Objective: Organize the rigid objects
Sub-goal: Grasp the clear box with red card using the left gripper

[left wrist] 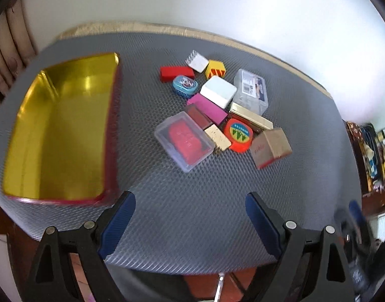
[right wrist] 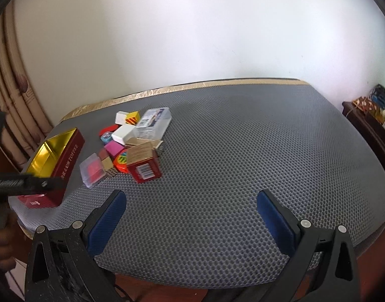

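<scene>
Boxes and tins sit in one tight cluster on the grey mesh-covered counter (left wrist: 192, 201), ahead of your left gripper (left wrist: 190, 211) and just right of its centre line. Both of your grippers hang above the counter with their jaws wide apart and nothing between them; your right gripper (right wrist: 191, 209) has only bare mesh in front of it, and the cluster lies far off to the left of its jaws.

From your left jaws outward, the nearest piece is the clear plastic case with a red insert (left wrist: 183, 141). Just right of it lie a cream block (left wrist: 217, 136), the orange tape measure (left wrist: 239, 133) and, touching that, a brown cardboard box (left wrist: 271, 146) tilted on the mesh. Behind those come a magenta block (left wrist: 210, 108) and a gold-edged tin (left wrist: 250, 116). Farther on are the white square tin (left wrist: 217, 91), the small blue oval tin (left wrist: 185, 86) and a clear lidded container (left wrist: 253, 90). At the far end sit a red block (left wrist: 176, 73), a yellow striped cube (left wrist: 215, 69) and a small silver-and-white box (left wrist: 197, 61).

Left of your left jaws, well apart from the cluster, the open red toffee tin (left wrist: 61, 130) shows its gold interior, with nothing inside.
</scene>
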Demonstrator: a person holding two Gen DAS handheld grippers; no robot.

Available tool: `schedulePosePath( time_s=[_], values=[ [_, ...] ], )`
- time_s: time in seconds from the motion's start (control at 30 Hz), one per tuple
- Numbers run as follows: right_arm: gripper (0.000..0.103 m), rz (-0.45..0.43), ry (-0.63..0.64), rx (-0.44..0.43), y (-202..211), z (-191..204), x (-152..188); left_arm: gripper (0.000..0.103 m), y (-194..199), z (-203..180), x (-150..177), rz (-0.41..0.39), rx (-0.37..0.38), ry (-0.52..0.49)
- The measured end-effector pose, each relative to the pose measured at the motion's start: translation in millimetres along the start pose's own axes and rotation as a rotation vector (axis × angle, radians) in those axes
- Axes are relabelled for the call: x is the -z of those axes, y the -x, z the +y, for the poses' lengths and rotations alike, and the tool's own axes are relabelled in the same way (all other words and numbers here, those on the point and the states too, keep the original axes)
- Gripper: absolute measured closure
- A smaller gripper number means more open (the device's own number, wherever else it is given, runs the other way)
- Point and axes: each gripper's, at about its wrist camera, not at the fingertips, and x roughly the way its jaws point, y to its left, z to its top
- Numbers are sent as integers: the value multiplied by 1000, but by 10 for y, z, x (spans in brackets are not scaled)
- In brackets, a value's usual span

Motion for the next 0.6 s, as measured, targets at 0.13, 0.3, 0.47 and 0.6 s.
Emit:
schedulePosePath(
  time_s=[0.13, 0.3, 0.47, 0.6],
  values=[
    [0, 17, -45, 5, -59, -190, -21, 12, -210, -41, -143, 23, -42, 16],
    [0, 64, -107, 1, -188, -389, -19, 12, -456, 112, -321, 99, 7, 121],
    [0, 92, -122, 2, -276, -438, -6, 12, -617, 241, -486, 125, 28, 231],
    [0, 112, -137, 1, -339, -470, 3, 12, -708, 219, -586, 135, -10, 242]
  ],
)
